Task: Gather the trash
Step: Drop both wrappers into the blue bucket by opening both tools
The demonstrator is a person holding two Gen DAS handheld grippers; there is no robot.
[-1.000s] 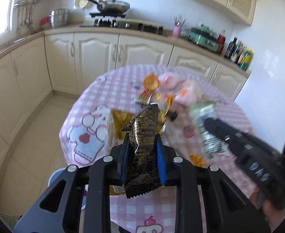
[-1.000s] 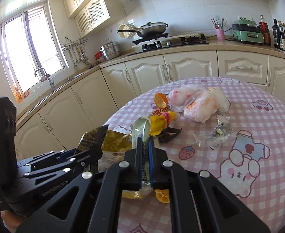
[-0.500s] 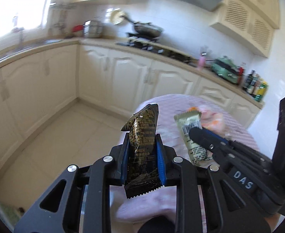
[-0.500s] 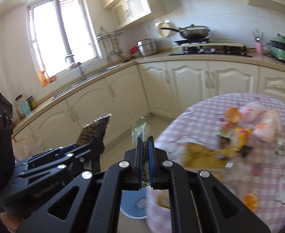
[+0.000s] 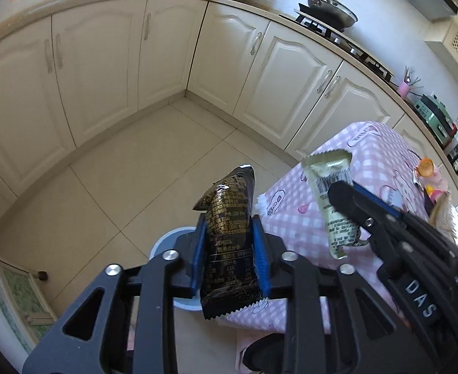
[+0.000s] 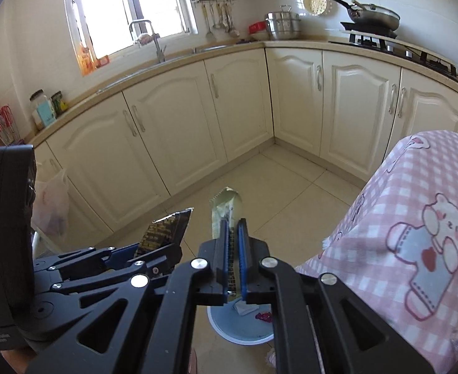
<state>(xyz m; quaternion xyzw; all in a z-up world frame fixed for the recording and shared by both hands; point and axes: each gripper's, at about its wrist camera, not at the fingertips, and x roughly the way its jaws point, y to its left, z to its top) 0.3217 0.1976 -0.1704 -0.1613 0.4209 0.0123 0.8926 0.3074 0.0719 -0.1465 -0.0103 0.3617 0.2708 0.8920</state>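
You held 2 wrappers over the kitchen floor (image 5: 129, 168), beside the bench (image 6: 416, 205) with its pink checked cloth. Your left tool (image 5: 229, 249) had the black wrapper (image 5: 229, 224) standing upright between its blue pads (image 5: 260, 255); the jaws were opening, and the wrapper still sat between them with the pads at its sides. In the right wrist view the same black wrapper (image 6: 163, 233) showed to the left, sticking up from the left tool (image 6: 141, 255). Your right tool (image 6: 233, 255) was closed tight on the green wrapper (image 6: 225, 208), which rose above its fingertips. From the left wrist view the right tool (image 5: 347, 199) pinched the green wrapper (image 5: 331, 193) near the bench edge. Below both tools stood a light blue bin (image 6: 241, 327) on the floor, with small scraps inside it. More trash (image 5: 431, 184) lay on the bench at the far right.
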